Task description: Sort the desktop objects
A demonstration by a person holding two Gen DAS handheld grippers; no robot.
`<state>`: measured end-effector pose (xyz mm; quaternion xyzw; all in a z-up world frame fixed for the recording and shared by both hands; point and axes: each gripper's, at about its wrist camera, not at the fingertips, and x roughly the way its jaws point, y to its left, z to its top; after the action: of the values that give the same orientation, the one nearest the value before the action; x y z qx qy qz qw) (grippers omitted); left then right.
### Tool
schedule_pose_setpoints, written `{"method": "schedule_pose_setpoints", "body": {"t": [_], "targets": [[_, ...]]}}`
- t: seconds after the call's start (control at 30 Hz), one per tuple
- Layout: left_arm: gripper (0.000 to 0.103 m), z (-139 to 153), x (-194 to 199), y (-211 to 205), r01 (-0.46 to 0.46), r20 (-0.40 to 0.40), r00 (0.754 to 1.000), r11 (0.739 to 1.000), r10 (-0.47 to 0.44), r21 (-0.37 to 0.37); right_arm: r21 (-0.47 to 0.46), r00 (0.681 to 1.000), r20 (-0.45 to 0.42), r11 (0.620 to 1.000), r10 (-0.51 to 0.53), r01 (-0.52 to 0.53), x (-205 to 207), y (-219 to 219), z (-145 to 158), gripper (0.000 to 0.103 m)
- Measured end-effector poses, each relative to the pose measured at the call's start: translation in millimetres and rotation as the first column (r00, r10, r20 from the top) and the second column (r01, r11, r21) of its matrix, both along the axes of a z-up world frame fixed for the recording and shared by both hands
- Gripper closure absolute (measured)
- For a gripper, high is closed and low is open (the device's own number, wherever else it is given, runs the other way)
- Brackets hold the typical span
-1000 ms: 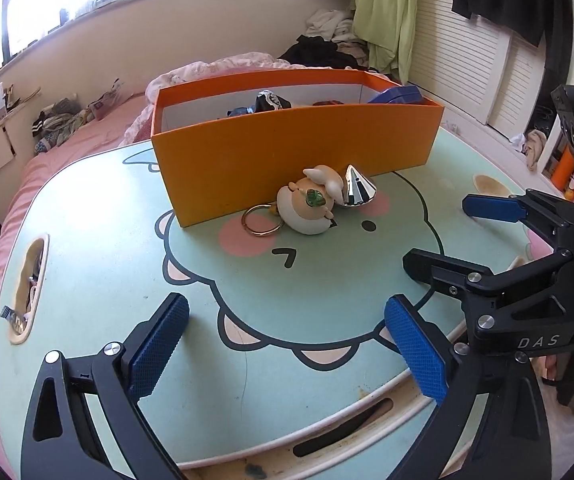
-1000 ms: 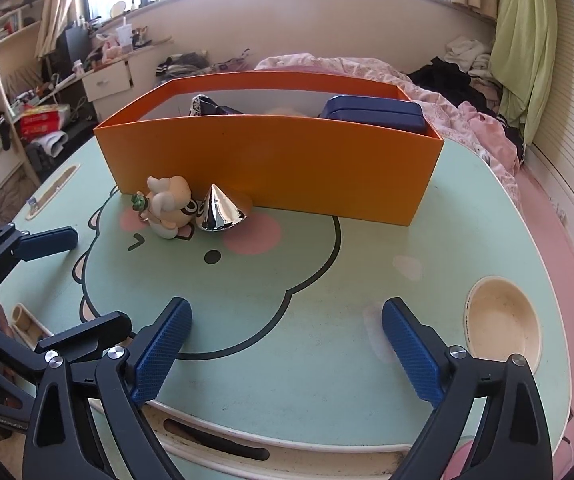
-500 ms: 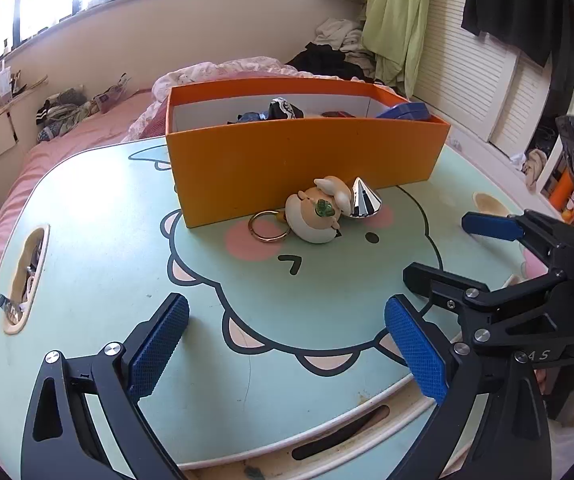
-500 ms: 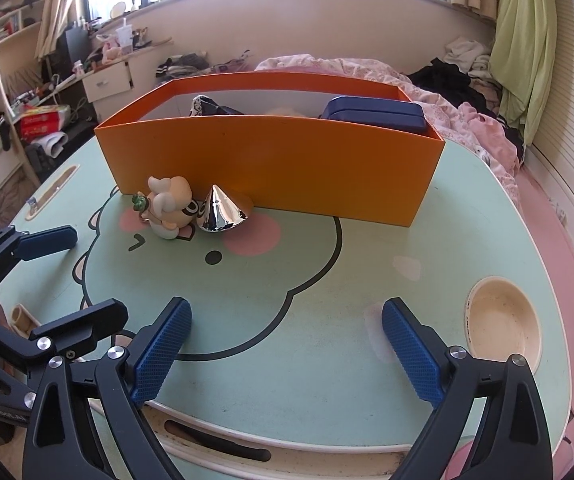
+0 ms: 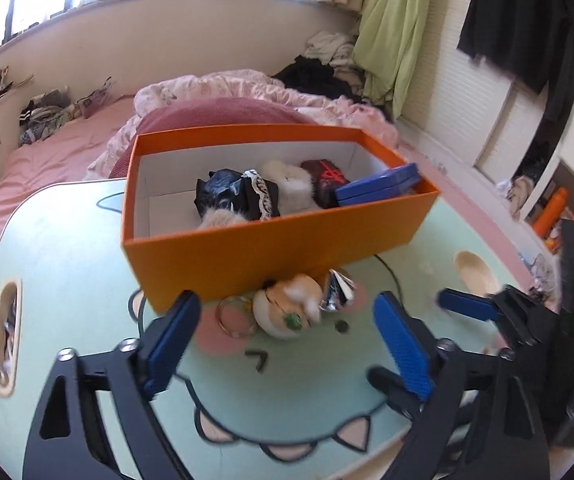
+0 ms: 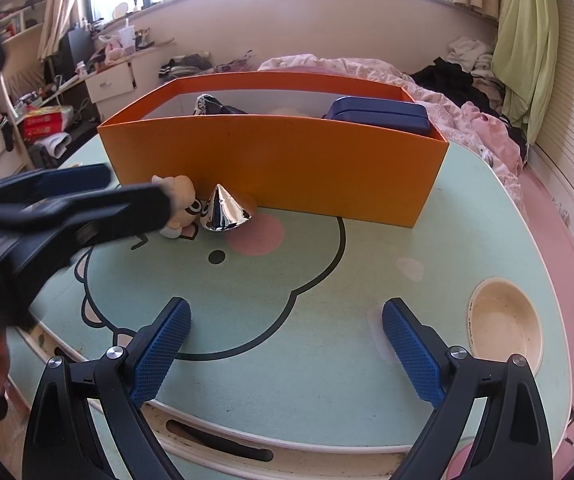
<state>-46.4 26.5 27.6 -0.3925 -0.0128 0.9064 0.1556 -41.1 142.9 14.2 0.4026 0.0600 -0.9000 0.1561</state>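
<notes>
The left gripper (image 5: 283,340), jaws narrowing yet ungripped, has advanced over the plush keychain (image 5: 287,310) against the orange box (image 5: 271,248), indicating imminent pickup; the right gripper (image 6: 287,352) idles released.

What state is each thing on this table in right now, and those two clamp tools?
Orange box: open-topped, partly filled.
Blue case: inside the box, leaning on its right end.
Plush toy keyring: lying on the table against the box front, not gripped.
Silver cone: standing point up beside the toy.
Left gripper: jaws open, just been closing, toy ahead.
Right gripper: jaws open, empty.
</notes>
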Motion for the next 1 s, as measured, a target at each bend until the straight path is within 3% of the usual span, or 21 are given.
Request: {"method": "schedule_pose_setpoints", "body": {"t": [0.07, 0.17, 0.23, 0.27, 0.47, 0.67, 0.77, 0.83, 1.0], "targets": [[0.027, -6.1, -9.9, 3.4, -0.009, 0.019, 1.000, 0.999, 0.009, -0.036, 0.000, 1.000, 0.000, 1.000, 0.000, 0.000, -0.3, 0.2, -0.2, 0.007], [0.038, -15.2, -20.1, 7.5, 0.021, 0.068, 0.997, 0.999, -0.020, -0.026, 0.001, 1.000, 0.000, 1.000, 0.000, 0.000, -0.2, 0.1, -0.4, 0.006], [0.060, -18.4, -24.5, 6.4, 0.041, 0.089, 0.995, 0.999, -0.041, 0.006, 0.001, 1.000, -0.001, 1.000, 0.001, -0.001, -0.5, -0.1, -0.2, 0.006], [0.062, -19.7, -27.2, 4.3, 0.052, 0.097, 0.994, 0.998, -0.054, 0.022, 0.001, 1.000, -0.001, 1.000, 0.001, -0.001, -0.4, -0.3, -0.3, 0.006], [0.062, -17.1, -11.9, -21.3, 0.050, 0.099, 0.993, 0.993, -0.060, 0.105, 0.000, 1.000, 0.000, 1.000, 0.003, -0.003, -0.5, -0.7, -0.6, 0.006], [0.062, -22.8, 23.9, -33.9, 0.009, 0.023, 1.000, 1.000, -0.008, -0.025, -0.001, 1.000, 0.001, 1.000, 0.007, -0.007, -2.3, -2.2, -1.4, 0.006], [0.056, -24.2, 28.2, -34.7, -0.004, 0.008, 1.000, 0.999, 0.004, -0.037, 0.001, 1.000, 0.000, 1.000, 0.008, -0.008, -1.7, -2.3, -1.4, 0.006], [0.024, -23.8, 27.0, -34.4, 0.000, 0.020, 1.000, 1.000, 0.001, -0.028, 0.001, 1.000, 0.000, 1.000, 0.008, -0.008, -1.8, -2.4, -1.9, 0.006], [0.021, -25.6, 27.3, -41.6, -0.014, 0.025, 1.000, 1.000, 0.014, 0.003, 0.005, 1.000, -0.002, 1.000, 0.009, -0.009, -1.6, -4.2, -2.5, 0.006]]}}
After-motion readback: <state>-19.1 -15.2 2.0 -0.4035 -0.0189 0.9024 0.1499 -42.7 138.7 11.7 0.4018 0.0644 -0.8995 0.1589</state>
